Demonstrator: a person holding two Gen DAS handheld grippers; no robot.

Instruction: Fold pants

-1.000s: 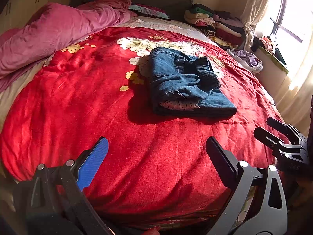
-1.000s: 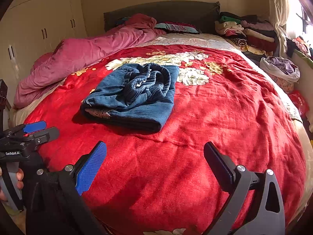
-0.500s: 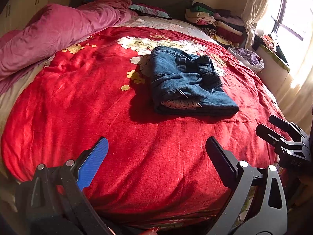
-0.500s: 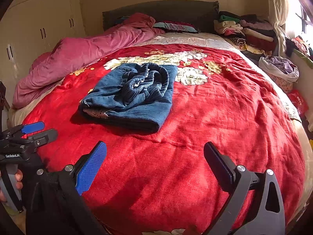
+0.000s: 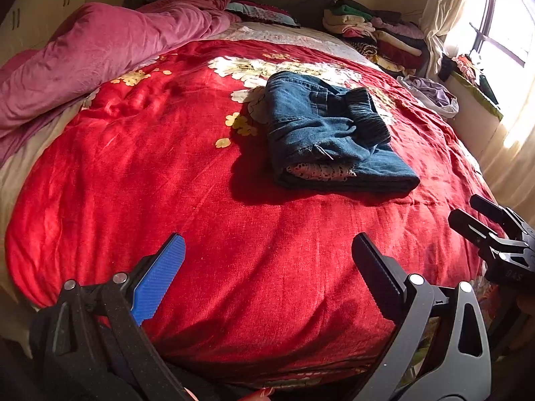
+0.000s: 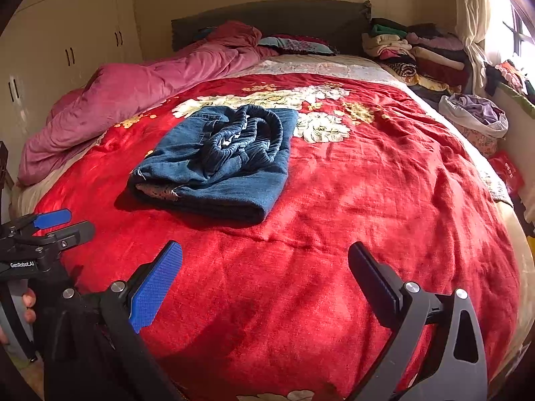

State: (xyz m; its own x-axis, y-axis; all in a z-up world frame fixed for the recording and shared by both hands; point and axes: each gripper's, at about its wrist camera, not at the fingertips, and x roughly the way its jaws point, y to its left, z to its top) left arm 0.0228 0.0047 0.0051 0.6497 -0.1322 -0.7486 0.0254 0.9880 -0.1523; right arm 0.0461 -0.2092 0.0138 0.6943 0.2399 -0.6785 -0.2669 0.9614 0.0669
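My left gripper and right gripper hung with fingers spread and empty near the foot of the bed. The pants lay well ahead on the red cover as a compact folded bundle, so I judged folding done. The waistband was on top; the bundle's longer side ran roughly toward the headboard.

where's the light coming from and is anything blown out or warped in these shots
Left wrist view: sun enters through the window at upper right, blown out white; the folded jeans cast a dark shadow toward the left. Right wrist view: softer light, window glare only at the right edge, dark vignette in the corners. Both views: fisheye bends the red bedspread into a dome.
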